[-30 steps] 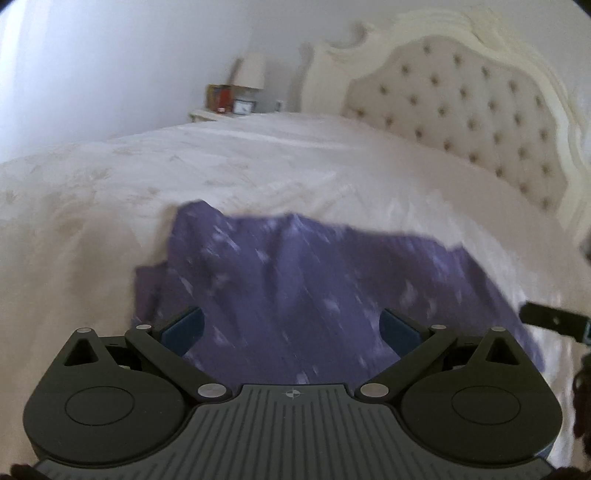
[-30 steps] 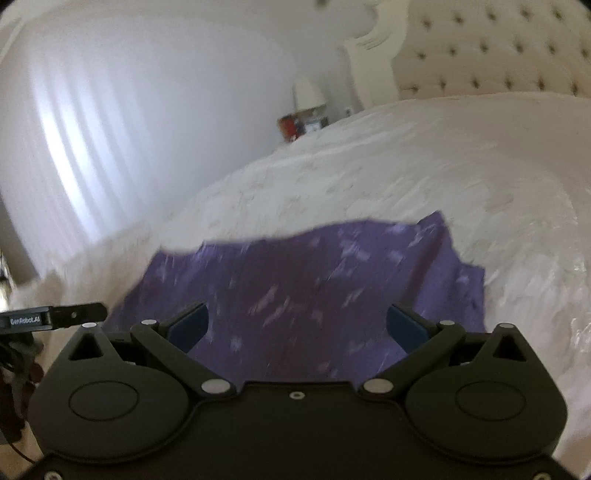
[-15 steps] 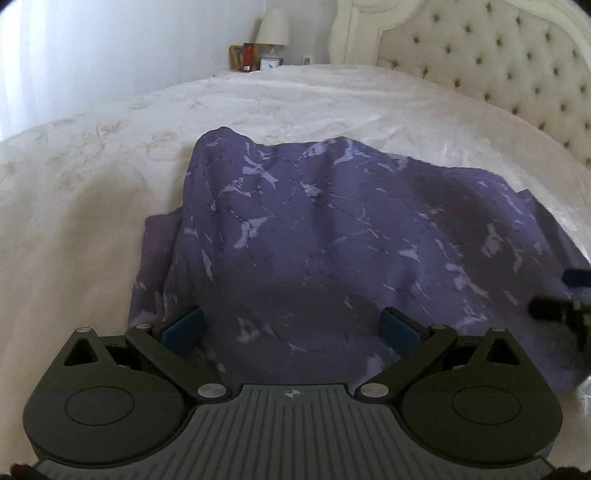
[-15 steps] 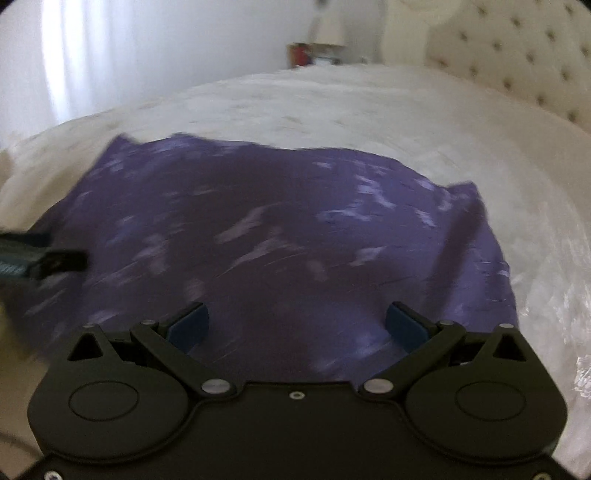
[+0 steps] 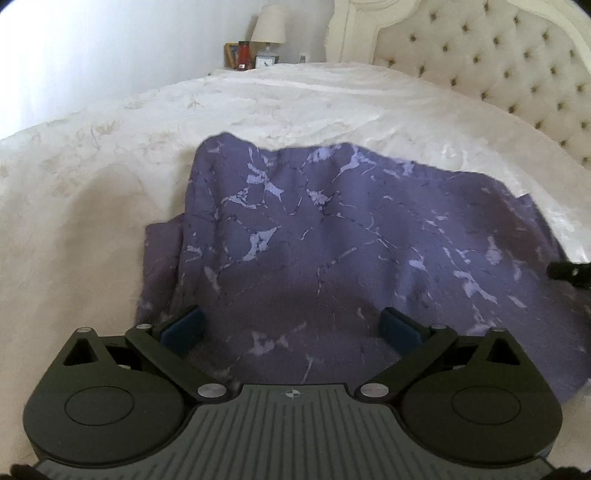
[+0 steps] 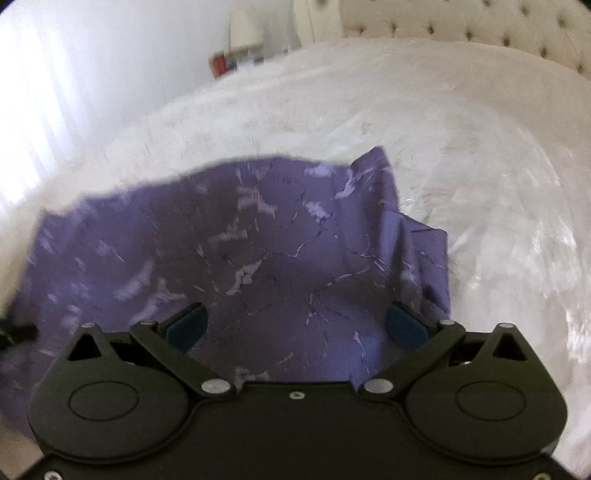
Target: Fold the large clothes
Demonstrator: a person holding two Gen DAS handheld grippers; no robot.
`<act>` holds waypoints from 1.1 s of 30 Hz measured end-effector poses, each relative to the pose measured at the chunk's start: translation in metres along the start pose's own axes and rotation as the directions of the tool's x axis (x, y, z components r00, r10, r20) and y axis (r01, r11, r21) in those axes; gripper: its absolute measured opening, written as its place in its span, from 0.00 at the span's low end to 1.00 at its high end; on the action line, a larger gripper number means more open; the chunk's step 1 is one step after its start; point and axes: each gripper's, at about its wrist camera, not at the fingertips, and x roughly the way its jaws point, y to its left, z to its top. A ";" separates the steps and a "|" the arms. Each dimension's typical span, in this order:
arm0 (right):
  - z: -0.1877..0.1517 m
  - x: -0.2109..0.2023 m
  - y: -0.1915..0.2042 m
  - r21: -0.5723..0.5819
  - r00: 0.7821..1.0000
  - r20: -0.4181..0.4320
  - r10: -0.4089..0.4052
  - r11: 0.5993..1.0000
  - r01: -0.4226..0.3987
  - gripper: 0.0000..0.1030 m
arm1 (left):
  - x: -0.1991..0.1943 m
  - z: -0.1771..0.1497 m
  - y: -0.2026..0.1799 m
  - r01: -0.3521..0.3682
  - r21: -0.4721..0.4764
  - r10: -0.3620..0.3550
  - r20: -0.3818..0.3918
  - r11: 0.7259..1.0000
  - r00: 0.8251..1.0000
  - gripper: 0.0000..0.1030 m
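The left gripper (image 5: 291, 328) has its blue-padded fingers (image 5: 183, 326) spread wide, grasping nothing, and the right gripper (image 6: 297, 325) is likewise splayed and empty. Both hover over the purple white-marbled garment (image 5: 332, 240), which lies rumpled across the cream satin bedspread (image 5: 92, 192) from 9 to 3 o'clock ahead of each tool (its near hem is hidden under the gripper bodies). At 1 o'clock in the left view rises the cream button-tufted headboard (image 5: 498, 62); at 12 o'clock a white-shaded bedside lamp (image 5: 269, 26) stands beside a red jar (image 5: 243, 55) and a small clock (image 5: 266, 60). At 3 o'clock a black gripper tip (image 5: 569, 271) is cut off by the frame. The right view is blurred, so its lamp (image 6: 246, 29) is indistinct; bright curtains (image 6: 44, 92) glow at 10 o'clock.
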 end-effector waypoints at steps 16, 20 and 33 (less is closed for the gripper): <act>-0.051 -0.077 -0.088 0.310 0.987 -0.002 0.163 0.938 -0.154 1.00 | -0.068 -0.039 0.047 0.080 -0.146 -0.083 -0.014 0.986 0.996 1.00; -0.063 -0.066 -0.094 0.405 0.966 -0.002 0.259 0.883 -0.236 1.00 | -0.051 -0.046 0.055 0.122 -0.231 -0.140 -0.060 0.965 0.988 1.00; -0.062 -0.023 -0.085 0.453 0.930 0.081 0.359 0.818 -0.355 1.00 | -0.001 -0.026 0.050 0.125 -0.396 -0.142 -0.014 0.910 0.990 1.00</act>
